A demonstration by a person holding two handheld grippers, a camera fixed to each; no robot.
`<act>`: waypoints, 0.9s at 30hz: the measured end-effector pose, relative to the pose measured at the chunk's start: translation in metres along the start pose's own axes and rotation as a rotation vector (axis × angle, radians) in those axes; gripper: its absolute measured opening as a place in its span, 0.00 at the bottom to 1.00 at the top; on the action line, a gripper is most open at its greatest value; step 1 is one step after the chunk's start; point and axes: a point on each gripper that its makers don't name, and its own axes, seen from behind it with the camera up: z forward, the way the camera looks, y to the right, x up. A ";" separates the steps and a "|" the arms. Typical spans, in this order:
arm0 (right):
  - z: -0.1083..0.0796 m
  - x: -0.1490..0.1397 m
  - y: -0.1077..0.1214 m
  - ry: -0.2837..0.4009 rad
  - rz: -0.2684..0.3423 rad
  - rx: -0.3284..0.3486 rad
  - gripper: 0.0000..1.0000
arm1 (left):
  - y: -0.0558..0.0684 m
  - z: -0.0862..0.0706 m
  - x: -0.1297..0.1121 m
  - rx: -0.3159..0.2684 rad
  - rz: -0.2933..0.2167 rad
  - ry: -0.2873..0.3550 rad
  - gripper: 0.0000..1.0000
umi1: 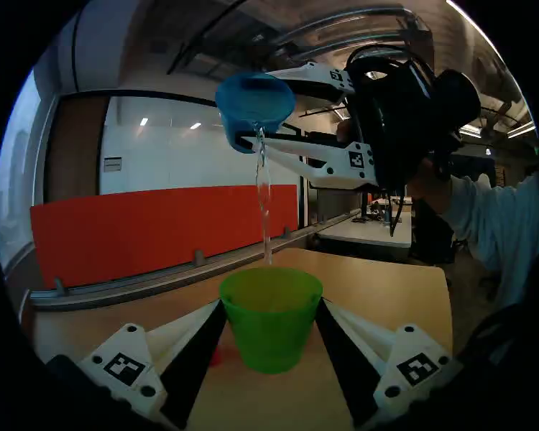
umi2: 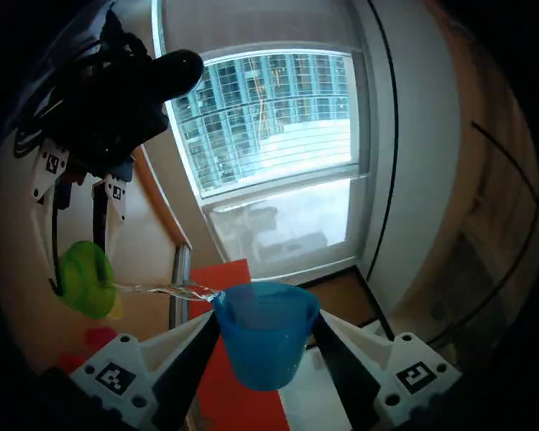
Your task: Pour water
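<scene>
Left claw (umi1: pixel 271 305) gripping green cup (umi1: pixel 271 334), right claw (umi2: pixel 266 320) seemingly clamping tipped blue cup (umi2: pixel 264 348)

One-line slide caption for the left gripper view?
Right tool tips a blue cup, streaming water into the green cup held by the left tool.
</scene>
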 end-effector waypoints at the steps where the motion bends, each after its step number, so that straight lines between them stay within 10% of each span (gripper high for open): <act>1: 0.000 0.000 0.000 0.000 -0.003 0.001 0.90 | 0.000 0.000 0.000 0.000 0.001 0.000 0.85; 27: 0.001 0.001 0.001 -0.005 -0.092 0.021 0.90 | 0.000 0.002 0.001 0.000 0.004 -0.005 0.85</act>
